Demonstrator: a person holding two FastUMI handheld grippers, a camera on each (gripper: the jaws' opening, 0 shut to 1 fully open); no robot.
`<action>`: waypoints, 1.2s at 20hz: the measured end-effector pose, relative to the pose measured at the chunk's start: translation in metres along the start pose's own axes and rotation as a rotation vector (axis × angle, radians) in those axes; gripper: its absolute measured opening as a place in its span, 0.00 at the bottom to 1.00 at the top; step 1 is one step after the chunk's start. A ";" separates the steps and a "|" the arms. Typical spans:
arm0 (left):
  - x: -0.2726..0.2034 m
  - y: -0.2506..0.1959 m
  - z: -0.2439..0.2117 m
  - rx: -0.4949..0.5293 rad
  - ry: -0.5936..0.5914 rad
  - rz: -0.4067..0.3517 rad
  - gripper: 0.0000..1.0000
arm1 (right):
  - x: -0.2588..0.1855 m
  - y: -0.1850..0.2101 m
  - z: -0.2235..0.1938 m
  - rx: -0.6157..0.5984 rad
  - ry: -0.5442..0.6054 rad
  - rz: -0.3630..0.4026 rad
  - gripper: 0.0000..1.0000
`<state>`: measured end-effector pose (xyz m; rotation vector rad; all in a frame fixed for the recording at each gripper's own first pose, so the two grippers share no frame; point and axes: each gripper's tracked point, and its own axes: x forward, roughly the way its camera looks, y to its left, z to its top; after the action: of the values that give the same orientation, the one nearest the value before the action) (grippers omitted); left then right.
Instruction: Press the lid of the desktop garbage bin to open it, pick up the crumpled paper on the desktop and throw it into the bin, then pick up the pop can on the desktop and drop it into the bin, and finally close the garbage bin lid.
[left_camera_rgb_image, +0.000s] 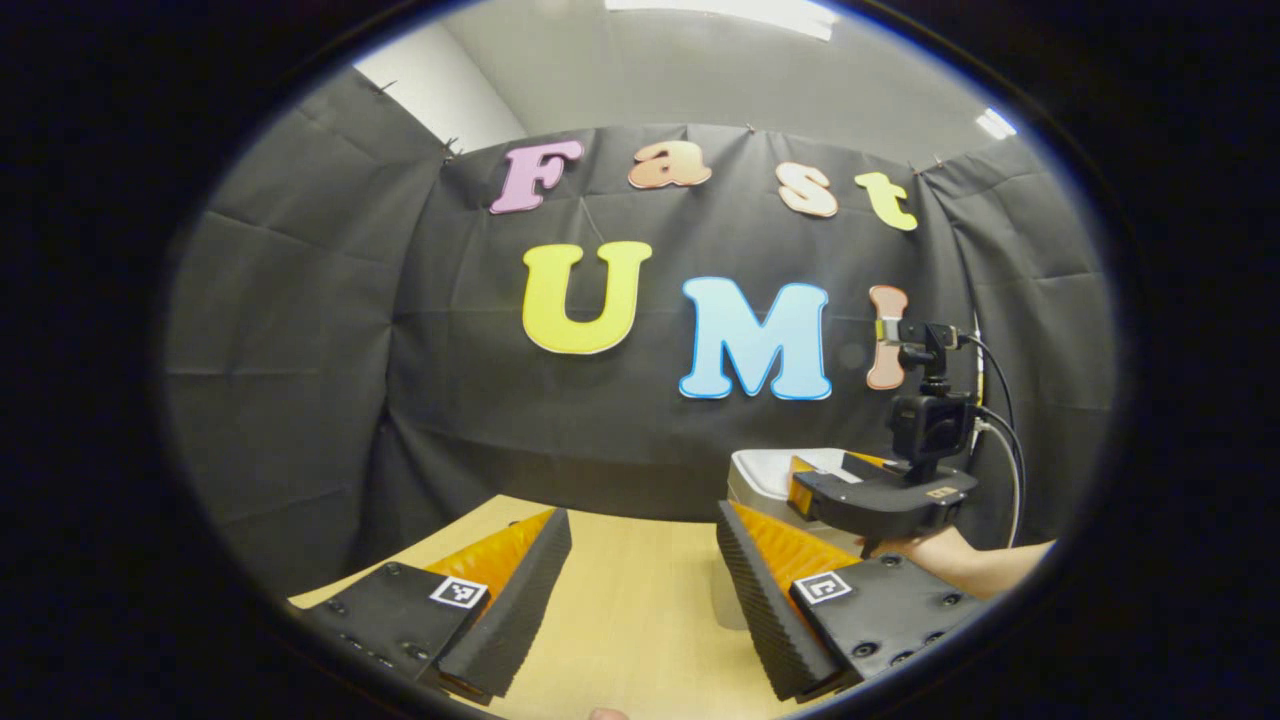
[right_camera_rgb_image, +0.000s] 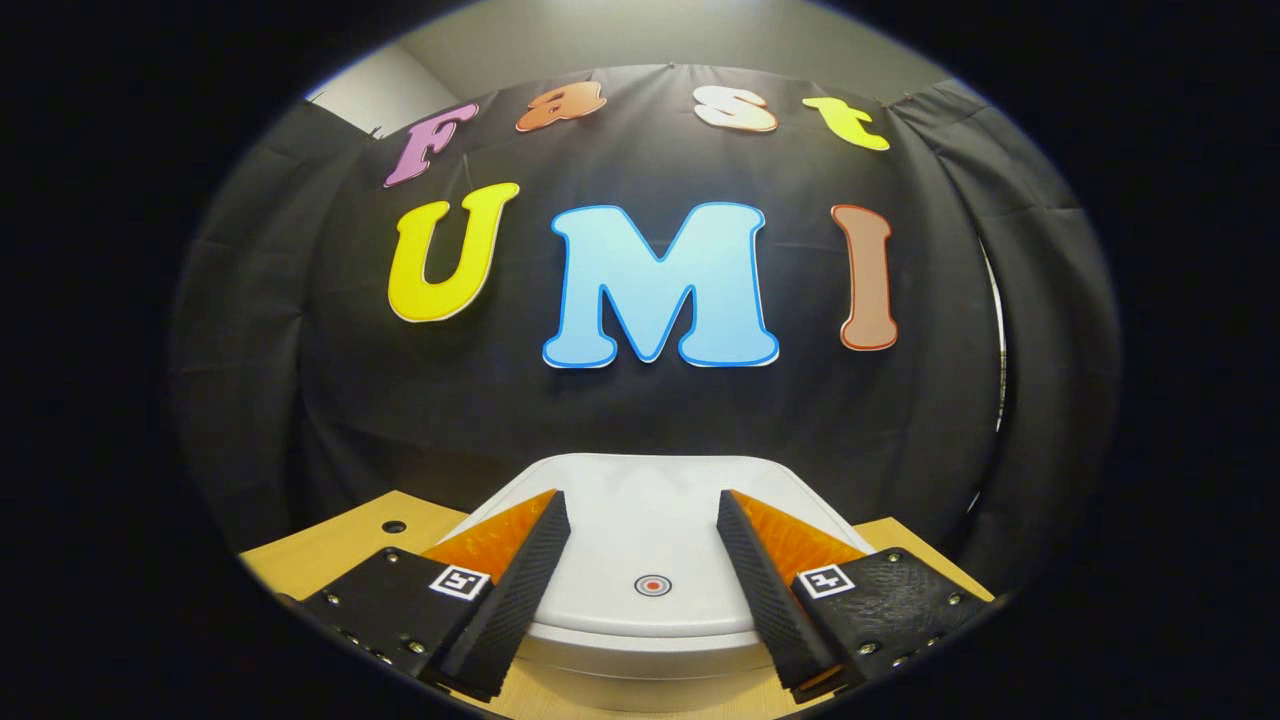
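Fingers of the right hand-held gripper (right_camera_rgb_image: 642, 580) stand wide apart and hold nothing. Between them, in the right gripper view, sits the white lid (right_camera_rgb_image: 640, 540) of the garbage bin (right_camera_rgb_image: 640, 670), shut flat, with a small round target mark (right_camera_rgb_image: 652, 586) almost midway between the fingertips. Whether the fingers touch the lid or hover just over it cannot be told.

This looks like the first step, pressing the lid to open it. The next move likely calls for bringing the fingers together or tilting one tip down onto the mark, then pushing straight down until the lid springs up.

In the left gripper view, the left hand-held gripper (left_camera_rgb_image: 645, 590) is likewise spread wide and empty, over bare wood of the counter (left_camera_rgb_image: 640, 620). Ahead and to its right, the right hand-held gripper rides over the bin's top, held from below by a hand (left_camera_rgb_image: 975, 560), with its camera (left_camera_rgb_image: 930, 425) and cables rising above it.

Neither crumpled paper nor pop can is visible from here, so both pickups appear still to come.
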<state>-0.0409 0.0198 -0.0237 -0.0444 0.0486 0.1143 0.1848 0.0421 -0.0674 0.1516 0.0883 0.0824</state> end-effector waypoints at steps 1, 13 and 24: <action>-0.001 -0.001 0.001 -0.002 -0.004 -0.002 0.95 | 0.000 -0.001 0.001 -0.001 -0.004 -0.016 0.97; -0.004 0.014 0.014 -0.025 -0.049 0.015 0.96 | -0.007 -0.001 0.010 0.025 0.012 -0.011 0.94; 0.019 0.002 0.002 0.002 -0.020 -0.011 0.96 | -0.086 -0.019 0.048 0.028 -0.057 0.002 0.94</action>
<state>-0.0226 0.0239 -0.0222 -0.0416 0.0281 0.1039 0.1051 0.0086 -0.0161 0.1819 0.0322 0.0792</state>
